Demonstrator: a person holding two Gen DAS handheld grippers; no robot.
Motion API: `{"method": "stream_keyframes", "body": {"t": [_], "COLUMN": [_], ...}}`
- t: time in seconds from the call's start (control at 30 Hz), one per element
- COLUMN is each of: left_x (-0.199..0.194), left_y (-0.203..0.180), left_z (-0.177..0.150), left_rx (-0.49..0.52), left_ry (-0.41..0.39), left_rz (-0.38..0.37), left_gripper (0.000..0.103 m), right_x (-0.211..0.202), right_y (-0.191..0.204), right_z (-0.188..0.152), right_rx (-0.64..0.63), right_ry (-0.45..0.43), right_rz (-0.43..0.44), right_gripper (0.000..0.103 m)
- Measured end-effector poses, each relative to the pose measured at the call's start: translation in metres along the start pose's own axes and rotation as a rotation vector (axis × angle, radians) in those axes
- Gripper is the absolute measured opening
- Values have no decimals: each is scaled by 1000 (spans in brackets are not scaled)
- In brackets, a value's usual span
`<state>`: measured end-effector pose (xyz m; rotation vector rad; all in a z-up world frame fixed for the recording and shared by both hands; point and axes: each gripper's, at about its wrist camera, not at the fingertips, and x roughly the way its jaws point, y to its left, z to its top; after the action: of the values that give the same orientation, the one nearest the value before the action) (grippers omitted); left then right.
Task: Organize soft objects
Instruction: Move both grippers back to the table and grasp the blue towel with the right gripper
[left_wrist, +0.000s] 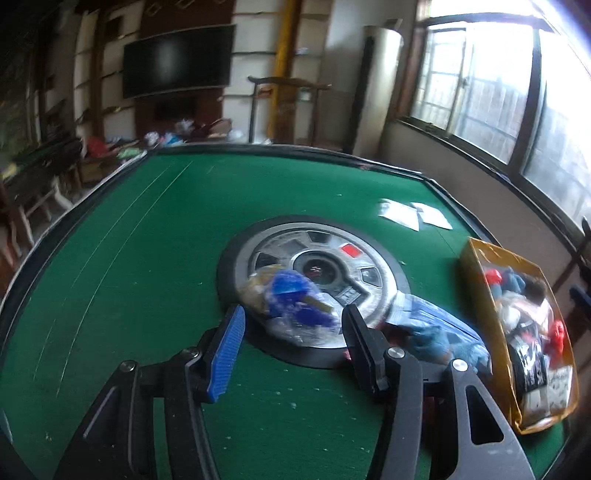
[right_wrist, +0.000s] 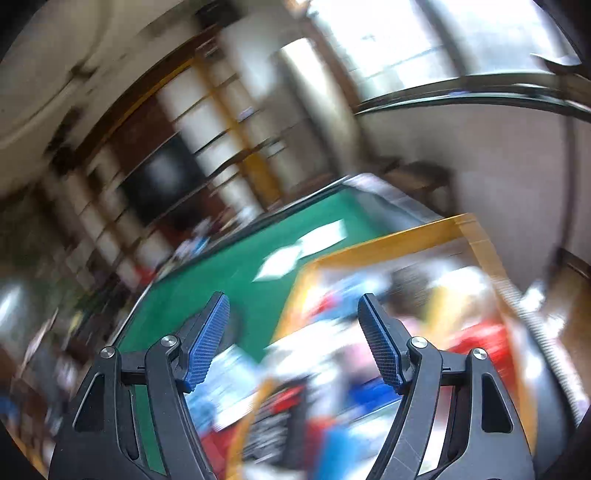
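Note:
In the left wrist view a clear bag with a blue soft toy (left_wrist: 291, 299) lies on the round hub (left_wrist: 314, 273) in the middle of the green table. My left gripper (left_wrist: 293, 317) is open, its fingers either side of the near end of that bag. A second bag with a teal toy (left_wrist: 432, 332) lies just right of it. A yellow cardboard box (left_wrist: 484, 295) with several bagged soft toys stands at the right. In the blurred right wrist view my right gripper (right_wrist: 293, 306) is open and empty above that box (right_wrist: 388, 240).
Two white paper sheets (left_wrist: 413, 214) lie on the green felt table (left_wrist: 147, 258) at the far right, also in the right wrist view (right_wrist: 306, 243). The table has a raised dark rim. Cluttered furniture stands beyond the far left edge, windows to the right.

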<state>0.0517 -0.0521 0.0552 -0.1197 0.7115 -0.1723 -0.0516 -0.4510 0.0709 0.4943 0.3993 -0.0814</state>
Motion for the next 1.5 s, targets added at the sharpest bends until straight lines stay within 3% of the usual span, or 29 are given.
{"method": "stream_keyframes", "body": {"t": [0.07, 0.1, 0.17, 0.23, 0.33, 0.47, 0.6, 0.67, 0.8, 1.0, 1.07, 1.1, 1.13, 1.17, 1.27, 1.5], "left_x": [-2, -5, -9, -9, -6, -5, -9, -10, -11, -17, -16, -15, -14, -12, -6, -4], "left_y": [2, 1, 2, 8, 22, 35, 44, 49, 61, 65, 66, 67, 69, 70, 69, 57], "left_z": [1, 1, 2, 4, 7, 9, 12, 13, 16, 18, 18, 18, 18, 17, 18, 17], "left_rx": [-6, 2, 7, -11, -64, -131, -152, -166, -197, -211, -215, -218, -220, -224, -219, -153], "left_ry": [-1, -11, -29, -31, -14, 2, -15, -17, -20, -37, -37, -35, -32, -27, 0, 14], "left_rz": [-13, -2, 23, 24, 28, 11, 23, 23, 24, 21, 28, 31, 34, 38, 27, 30], "left_gripper": [55, 55, 55, 55, 55, 55, 55, 55, 55, 55, 55, 55, 55, 55, 55, 55], "right_x": [15, 32, 57, 81, 99, 105, 122, 138, 144, 123, 121, 119, 116, 112, 106, 107], "right_y": [31, 48, 67, 86, 100, 114, 132, 129, 134, 162, 175, 183, 187, 189, 183, 140], "right_z": [-12, -23, -42, -62, -81, -90, -94, -100, -108, -129, -142, -148, -150, -147, -127, -82], "right_rx": [-57, -50, -17, -33, -77, -151, -333, -351, -401, -446, -436, -414, -404, -405, -453, -249], "right_ry": [94, 187, 328, 430, 496, 525, 516, 583, 580, 587, 632, 680, 694, 671, 580, 621], "right_rz": [100, 181, 248, 249, 178, 115, -62, -59, -82, -21, 95, 206, 263, 263, 139, 200], "right_gripper": [73, 73, 73, 73, 73, 73, 73, 78, 81, 84, 83, 83, 83, 83, 83, 83]}}
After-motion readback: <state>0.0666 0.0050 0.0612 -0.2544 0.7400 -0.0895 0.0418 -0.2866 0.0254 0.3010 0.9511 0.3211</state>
